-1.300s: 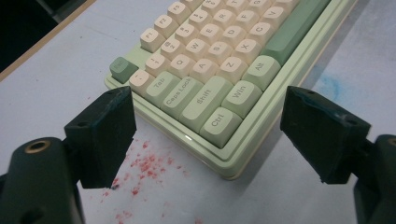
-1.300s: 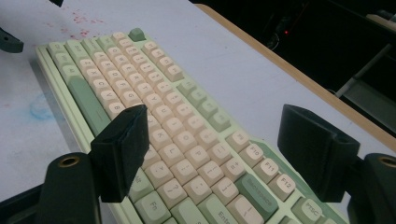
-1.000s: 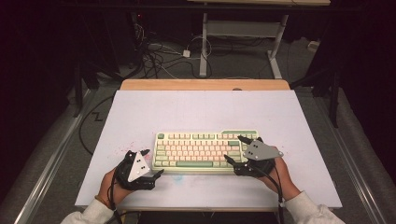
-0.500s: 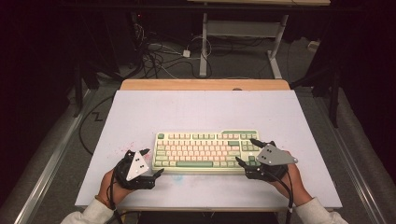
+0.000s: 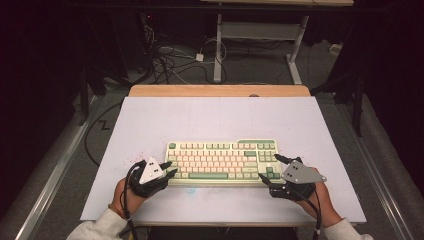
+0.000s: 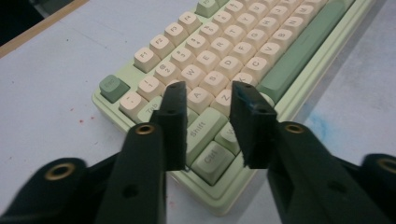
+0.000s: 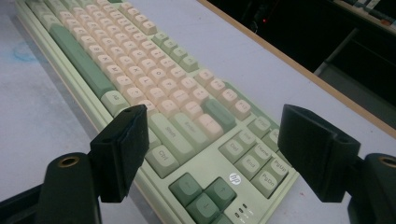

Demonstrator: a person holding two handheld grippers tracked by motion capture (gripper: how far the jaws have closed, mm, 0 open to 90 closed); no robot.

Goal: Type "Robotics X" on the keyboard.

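A pale green keyboard (image 5: 222,160) with cream keys lies across the near middle of the white table. My left gripper (image 5: 168,168) sits at its left front corner. In the left gripper view that gripper (image 6: 208,88) hangs just over the Shift and Ctrl keys (image 6: 205,140). Its jaws have just been closing, a narrow gap is left, and nothing is pinched. My right gripper (image 5: 267,166) is at the keyboard's right end. Seen in the right gripper view, it (image 7: 212,114) stands wide open over the keyboard (image 7: 140,70), above the arrow and navigation keys (image 7: 243,158).
The white tabletop (image 5: 210,120) has bare room behind and beside the keyboard, with a wooden strip (image 5: 220,91) along its far edge. Beyond it, cables (image 5: 170,60) lie on the dark floor by a desk frame (image 5: 217,45).
My right gripper has slid rightward and a little nearer, from over the keyboard's right keys to its right edge. The left hand has kept its place.
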